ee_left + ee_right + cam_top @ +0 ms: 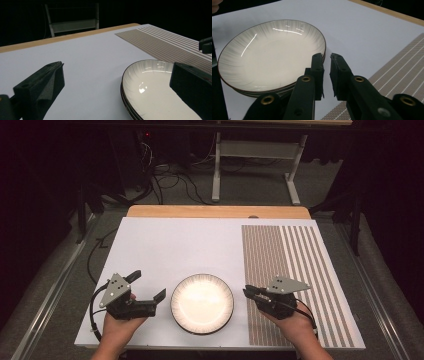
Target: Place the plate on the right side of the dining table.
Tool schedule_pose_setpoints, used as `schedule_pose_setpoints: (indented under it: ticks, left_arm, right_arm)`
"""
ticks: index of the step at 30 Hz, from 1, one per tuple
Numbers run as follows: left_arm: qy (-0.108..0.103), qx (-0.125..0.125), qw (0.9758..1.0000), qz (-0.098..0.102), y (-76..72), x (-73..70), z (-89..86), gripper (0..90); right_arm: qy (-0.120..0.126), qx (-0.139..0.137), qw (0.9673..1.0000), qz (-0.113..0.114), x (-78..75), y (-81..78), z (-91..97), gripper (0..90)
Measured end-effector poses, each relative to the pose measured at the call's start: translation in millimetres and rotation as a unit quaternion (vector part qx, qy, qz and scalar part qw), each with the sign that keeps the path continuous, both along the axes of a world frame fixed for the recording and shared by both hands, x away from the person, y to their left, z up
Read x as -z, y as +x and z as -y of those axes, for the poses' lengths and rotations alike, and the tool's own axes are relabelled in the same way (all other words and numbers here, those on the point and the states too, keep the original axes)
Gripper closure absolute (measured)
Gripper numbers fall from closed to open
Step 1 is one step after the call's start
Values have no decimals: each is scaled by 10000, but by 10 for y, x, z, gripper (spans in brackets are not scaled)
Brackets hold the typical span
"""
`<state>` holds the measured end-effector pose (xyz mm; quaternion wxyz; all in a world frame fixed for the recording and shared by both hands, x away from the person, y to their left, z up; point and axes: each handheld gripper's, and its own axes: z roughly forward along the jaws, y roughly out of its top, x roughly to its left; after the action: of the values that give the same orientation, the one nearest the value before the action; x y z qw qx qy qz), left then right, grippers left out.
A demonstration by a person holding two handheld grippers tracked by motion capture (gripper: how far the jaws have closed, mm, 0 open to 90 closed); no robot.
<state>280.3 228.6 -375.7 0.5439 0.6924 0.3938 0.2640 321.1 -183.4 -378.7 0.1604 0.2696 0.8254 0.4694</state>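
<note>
We see a round white plate (202,303) with a thin dark rim and fine grey lines near its edge. It lies flat on top of more plates like it, at six o'clock on the white table, and looks shiny.
</note>
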Motion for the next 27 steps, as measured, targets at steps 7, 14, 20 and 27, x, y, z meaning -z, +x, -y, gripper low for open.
schedule_pose_setpoints:
  ticks: [7,14,20,27]
  left_arm:
    - [-16,18,10000,-2,-2,-4,1,0]
    - [-24,31,10000,0,-3,-4,0,0]
    - [-19,40,10000,10,-7,-7,4,0]
    - [-23,43,10000,27,-13,-14,-2,0]
  right_arm:
    - [-225,-183,9996,-46,48,-12,-96,896]
    - [-375,-306,9988,-60,83,-18,-150,900]
    - [-405,-440,9981,-132,90,-25,-178,900]
    - [-661,-683,9951,-282,124,-32,-247,900]
